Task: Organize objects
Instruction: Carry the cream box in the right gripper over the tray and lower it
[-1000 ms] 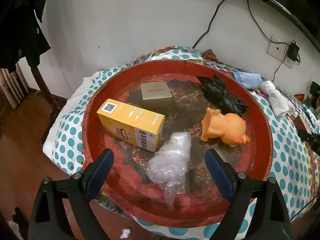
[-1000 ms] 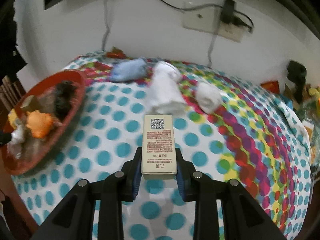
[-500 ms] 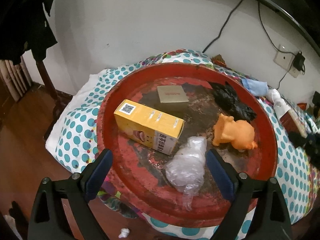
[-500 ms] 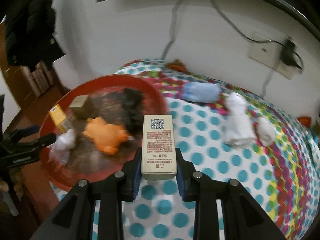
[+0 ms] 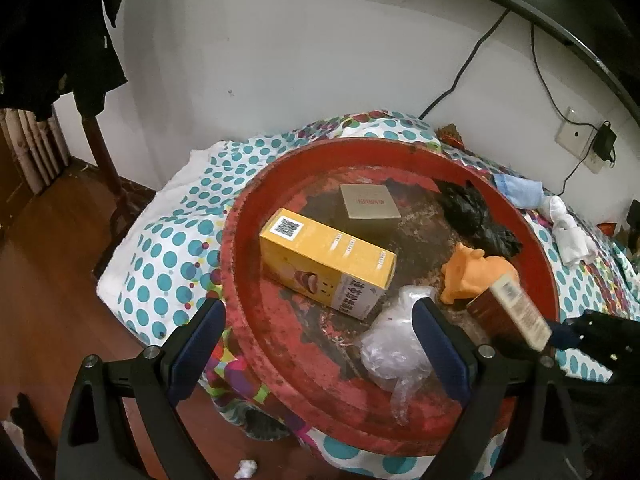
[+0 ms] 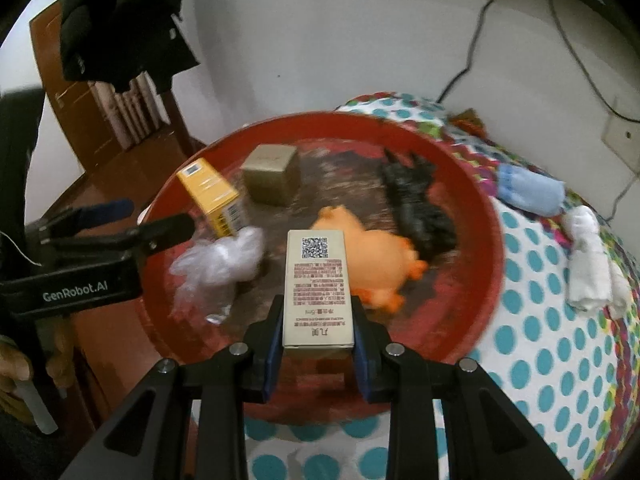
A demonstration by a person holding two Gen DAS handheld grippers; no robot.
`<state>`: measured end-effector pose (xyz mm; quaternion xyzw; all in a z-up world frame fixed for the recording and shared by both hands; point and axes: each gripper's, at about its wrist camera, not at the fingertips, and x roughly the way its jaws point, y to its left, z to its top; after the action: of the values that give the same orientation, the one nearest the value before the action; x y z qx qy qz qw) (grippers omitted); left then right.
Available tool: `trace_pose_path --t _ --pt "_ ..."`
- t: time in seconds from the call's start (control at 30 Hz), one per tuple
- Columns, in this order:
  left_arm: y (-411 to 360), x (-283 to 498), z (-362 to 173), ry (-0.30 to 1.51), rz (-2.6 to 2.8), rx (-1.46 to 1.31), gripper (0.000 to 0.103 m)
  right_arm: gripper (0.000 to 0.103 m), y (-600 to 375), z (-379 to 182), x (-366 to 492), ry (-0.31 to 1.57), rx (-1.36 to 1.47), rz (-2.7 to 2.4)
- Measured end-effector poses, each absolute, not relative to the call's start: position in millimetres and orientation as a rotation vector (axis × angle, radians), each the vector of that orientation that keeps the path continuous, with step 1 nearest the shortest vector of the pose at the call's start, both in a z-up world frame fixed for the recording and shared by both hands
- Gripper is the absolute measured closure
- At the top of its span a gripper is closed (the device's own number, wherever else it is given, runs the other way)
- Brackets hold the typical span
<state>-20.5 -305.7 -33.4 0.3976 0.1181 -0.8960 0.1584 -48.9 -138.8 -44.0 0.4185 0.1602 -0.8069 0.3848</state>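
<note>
Right gripper (image 6: 318, 350) clamps the tan box (image 6: 318, 288) (over the red tray (image 6: 486, 240)); left gripper (image 5: 318, 344) agape.

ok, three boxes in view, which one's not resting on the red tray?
The slim beige box, clamped in the right gripper above the tray; the yellow box and gold cube box sit on it.

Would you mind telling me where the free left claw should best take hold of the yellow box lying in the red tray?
Probably from above, across the two long sides of the yellow box: it lies flat, and its narrow width suits the open left claw.
</note>
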Motion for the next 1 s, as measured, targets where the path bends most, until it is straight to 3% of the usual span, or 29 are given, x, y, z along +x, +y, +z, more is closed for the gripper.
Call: trace_pose_path --t 1.0 --pt "-329 -16 -36 0.368 -2.506 1.115 0.008 0.071 -195 -71 -60 0.510 1.085 -2.063"
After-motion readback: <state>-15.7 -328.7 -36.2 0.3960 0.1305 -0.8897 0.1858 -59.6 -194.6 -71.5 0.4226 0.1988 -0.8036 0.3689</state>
